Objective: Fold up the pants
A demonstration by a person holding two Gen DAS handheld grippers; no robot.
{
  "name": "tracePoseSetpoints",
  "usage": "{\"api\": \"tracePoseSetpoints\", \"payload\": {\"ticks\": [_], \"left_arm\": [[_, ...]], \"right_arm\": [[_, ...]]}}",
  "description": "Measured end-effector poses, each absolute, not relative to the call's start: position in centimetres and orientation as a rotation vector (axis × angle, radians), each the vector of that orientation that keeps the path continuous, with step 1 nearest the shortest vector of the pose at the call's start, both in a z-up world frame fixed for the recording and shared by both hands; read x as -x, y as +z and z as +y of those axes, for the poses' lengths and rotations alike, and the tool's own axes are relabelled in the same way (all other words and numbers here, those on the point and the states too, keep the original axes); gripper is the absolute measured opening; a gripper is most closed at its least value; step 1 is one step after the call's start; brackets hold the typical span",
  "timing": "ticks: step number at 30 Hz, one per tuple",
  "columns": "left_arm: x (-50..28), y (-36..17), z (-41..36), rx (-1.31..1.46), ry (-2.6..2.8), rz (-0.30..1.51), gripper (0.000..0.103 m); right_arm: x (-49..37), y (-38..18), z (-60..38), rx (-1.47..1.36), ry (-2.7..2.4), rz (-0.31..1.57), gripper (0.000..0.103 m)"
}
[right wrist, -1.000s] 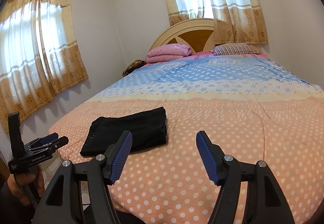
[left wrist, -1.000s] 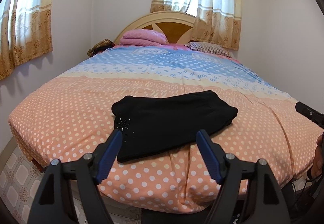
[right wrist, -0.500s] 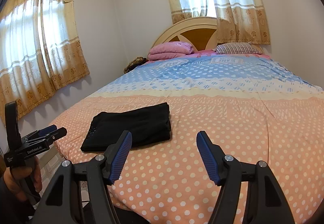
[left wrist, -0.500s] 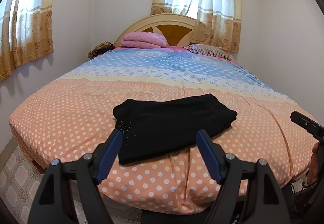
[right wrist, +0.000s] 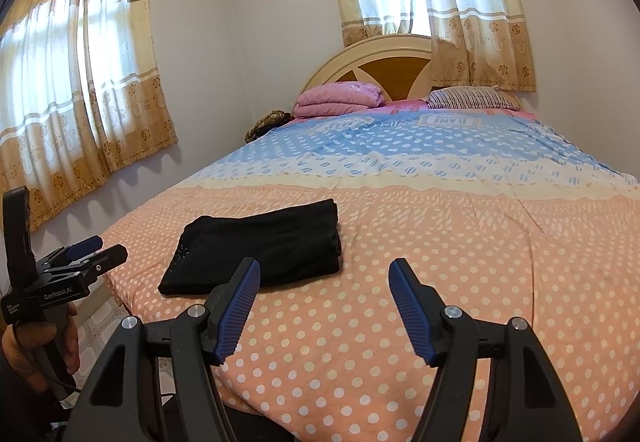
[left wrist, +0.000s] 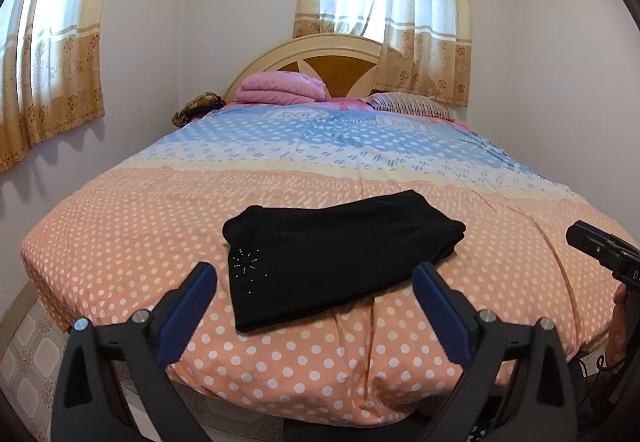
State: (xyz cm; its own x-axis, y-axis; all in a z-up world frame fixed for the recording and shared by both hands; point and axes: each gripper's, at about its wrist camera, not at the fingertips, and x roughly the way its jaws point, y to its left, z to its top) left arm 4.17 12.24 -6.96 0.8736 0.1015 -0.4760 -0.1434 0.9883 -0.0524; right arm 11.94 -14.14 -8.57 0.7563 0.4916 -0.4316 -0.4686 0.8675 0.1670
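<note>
- So the black pants (left wrist: pixel 340 250) were sitting folded into a neat flat bundle on the bed (left wrist: pixel 120 226), on the orange polka-dot part of the cover, near the foot edge and toward the left side.
- There was a little sparkly starburst of studs (left wrist: pixel 246 265) on the near left corner of the bundle.
- Left tongs (left wrist: pixel 315 284) were hovering just in front of the pants, jaws opening wide, nothing between the blue pads, not touching the fabric.
- Right tongs (right wrist: pixel 325 280) were off to the right of the bundle over bare cover, jaws apart and empty too.
- From the right wrist view you could see the left tongs (right wrist: pixel 98 250) at the far left, with a hand (right wrist: pixel 36 358) wrapped around the handle.
- Up at the headboard (left wrist: pixel 320 54) end: a folded pink blanket (left wrist: pixel 280 86) and a striped pillow (left wrist: pixel 408 106).
- Curtains (right wrist: pixel 80 82) were hanging at both windows, daylight coming through.
</note>
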Motion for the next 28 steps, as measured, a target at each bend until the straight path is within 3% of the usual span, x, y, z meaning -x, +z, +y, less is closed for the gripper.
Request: {"api": "tracePoseSetpoints", "payload": {"ticks": [28], "left_arm": [[-4.5, -7.3, 12.3, 0.088, 0.186, 0.504, 0.103]], "right_arm": [[-11.3, -9.0, -12.6, -0.017, 0.529, 0.488, 0.069]]}}
